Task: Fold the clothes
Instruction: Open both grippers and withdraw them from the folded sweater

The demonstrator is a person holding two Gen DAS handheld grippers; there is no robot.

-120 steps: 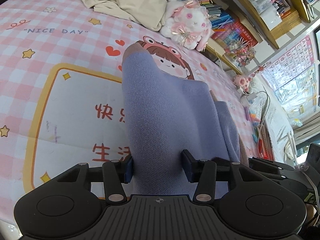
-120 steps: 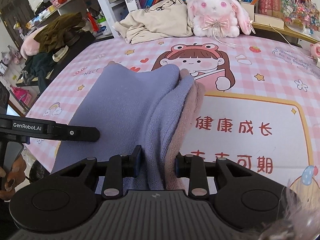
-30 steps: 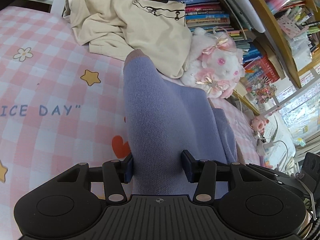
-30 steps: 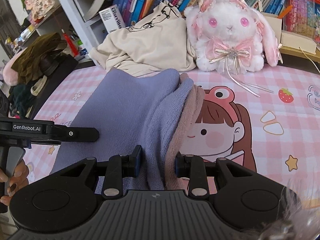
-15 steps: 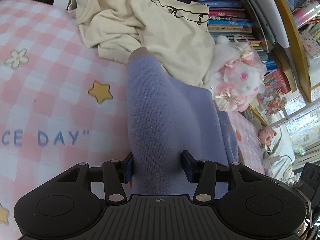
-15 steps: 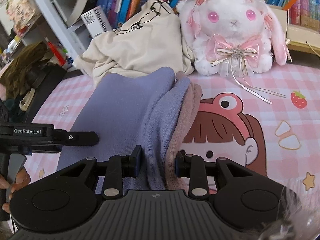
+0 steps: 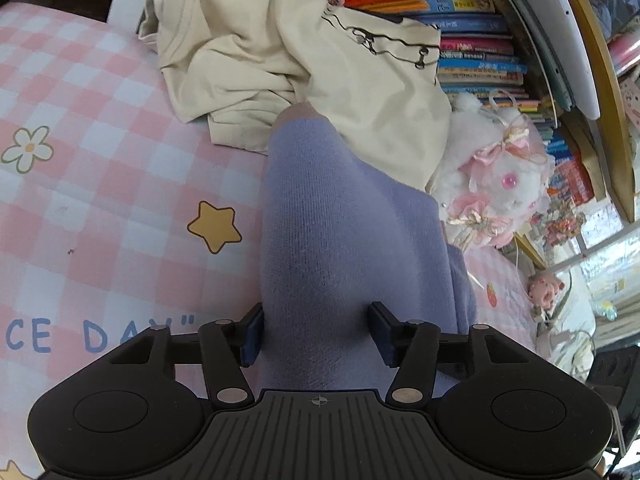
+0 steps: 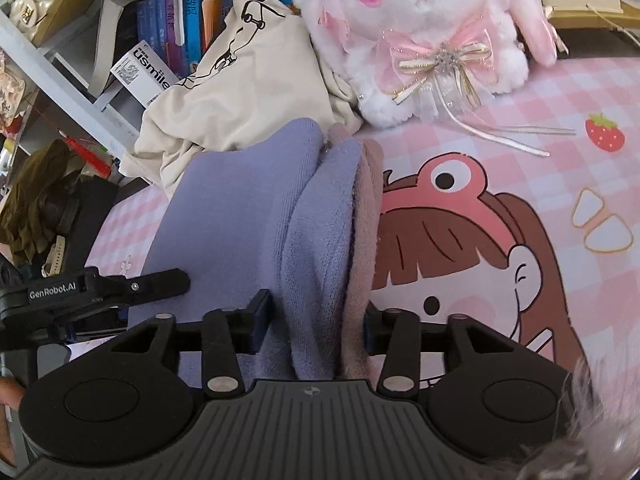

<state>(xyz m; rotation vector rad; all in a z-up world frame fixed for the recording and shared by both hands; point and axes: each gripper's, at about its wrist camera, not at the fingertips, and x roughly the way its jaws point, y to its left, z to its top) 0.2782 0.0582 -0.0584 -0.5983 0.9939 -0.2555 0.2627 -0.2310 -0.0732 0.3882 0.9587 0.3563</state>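
A folded lavender knit garment (image 7: 320, 232) with a dusty-pink lining edge (image 8: 366, 216) is held between both grippers above the pink checkered bed cover (image 7: 100, 184). My left gripper (image 7: 316, 334) is shut on one end of the bundle. My right gripper (image 8: 316, 320) is shut on the other end (image 8: 256, 216), where several folded layers show. The left gripper's arm (image 8: 100, 286) shows at the left of the right wrist view. The far tip of the garment reaches the cream T-shirt (image 7: 304, 60).
A crumpled cream T-shirt (image 8: 240, 92) lies at the back of the bed against a bookshelf (image 7: 460, 20). A white plush rabbit with pink bows (image 8: 424, 28) sits beside it. Dark clothes (image 8: 36, 196) hang off the bed's left side.
Both grippers have carried the folded garment forward across the bed cover towards the cream T-shirt and the plush rabbit. The grip on it is unchanged.
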